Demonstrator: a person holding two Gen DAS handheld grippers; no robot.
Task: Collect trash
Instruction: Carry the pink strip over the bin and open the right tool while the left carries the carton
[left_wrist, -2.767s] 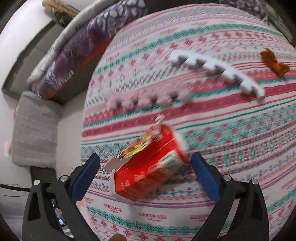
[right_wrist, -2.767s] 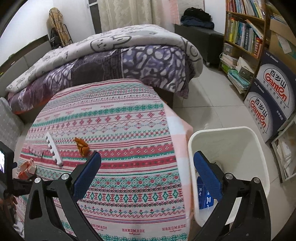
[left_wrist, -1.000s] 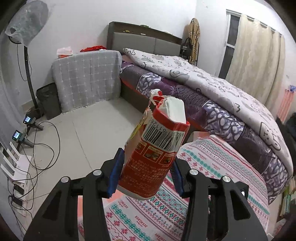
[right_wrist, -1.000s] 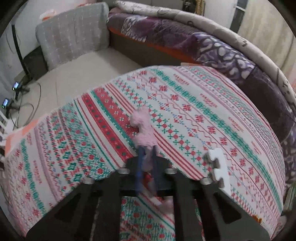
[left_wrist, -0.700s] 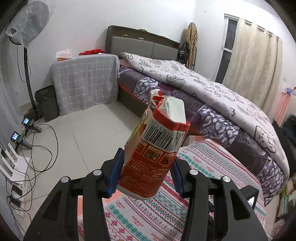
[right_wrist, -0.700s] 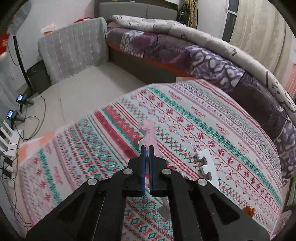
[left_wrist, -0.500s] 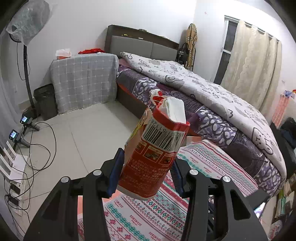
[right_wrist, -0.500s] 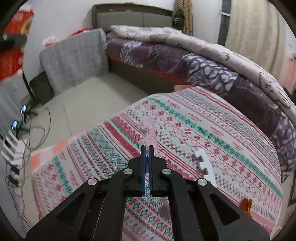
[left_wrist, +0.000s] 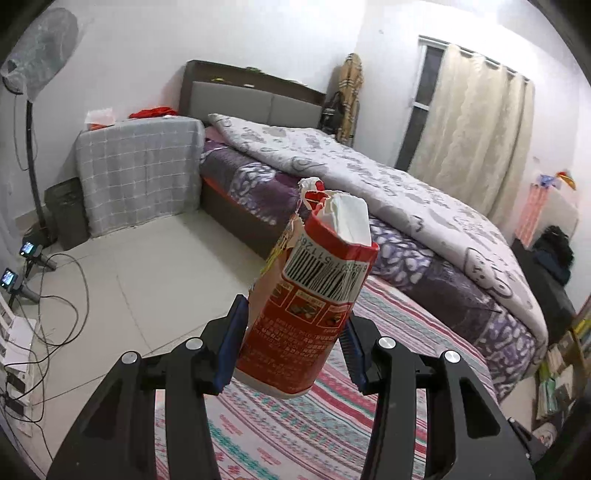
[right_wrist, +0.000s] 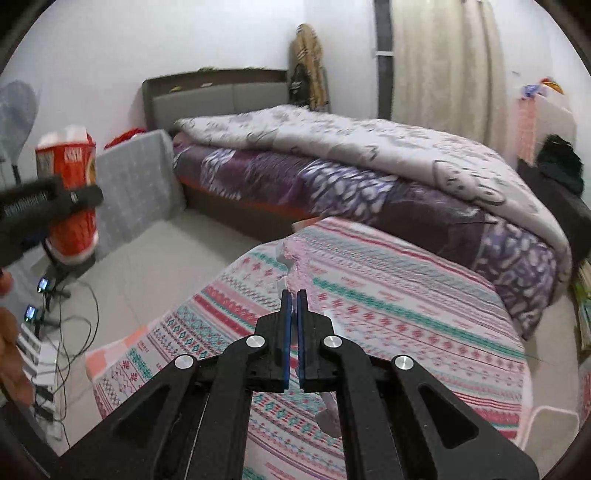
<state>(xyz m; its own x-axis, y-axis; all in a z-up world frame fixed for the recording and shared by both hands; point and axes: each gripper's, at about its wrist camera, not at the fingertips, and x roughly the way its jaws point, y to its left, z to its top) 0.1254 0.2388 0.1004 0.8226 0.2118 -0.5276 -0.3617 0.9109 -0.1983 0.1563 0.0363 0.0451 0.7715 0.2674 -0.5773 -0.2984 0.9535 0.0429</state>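
**Both grippers loaded, held above the patterned desk**

The left gripper (left_wrist: 291, 343) grips a red carton (left_wrist: 314, 306) by its lower half, one blue pad on each side. The carton stands nearly upright, tilted a little to the right, with its torn top open and white lining showing; a barcode faces the left wrist camera. It hangs in the air over the near left corner of the desk (left_wrist: 391, 402), which is covered in a cloth of red, green and white stripes. In the right wrist view the same carton (right_wrist: 72, 192) shows at the far left, clear of the desk's left edge and over the floor (right_wrist: 147, 269).

The right gripper (right_wrist: 292, 306) is pinched almost fully together on a thin pink foam strip (right_wrist: 297, 258). The strip runs forward past the fingertips and its other end sticks out below the fingers, so it is lifted off the cloth. Its outline is blurred.

Beyond the desk's far edge stands a bed (right_wrist: 369, 166) with a purple and grey quilt. A grey checked cover (left_wrist: 140, 170) drapes something beside the headboard. Cables (left_wrist: 62, 295) trail over the floor at the left, and cream curtains (left_wrist: 476, 140) hang at the back right.
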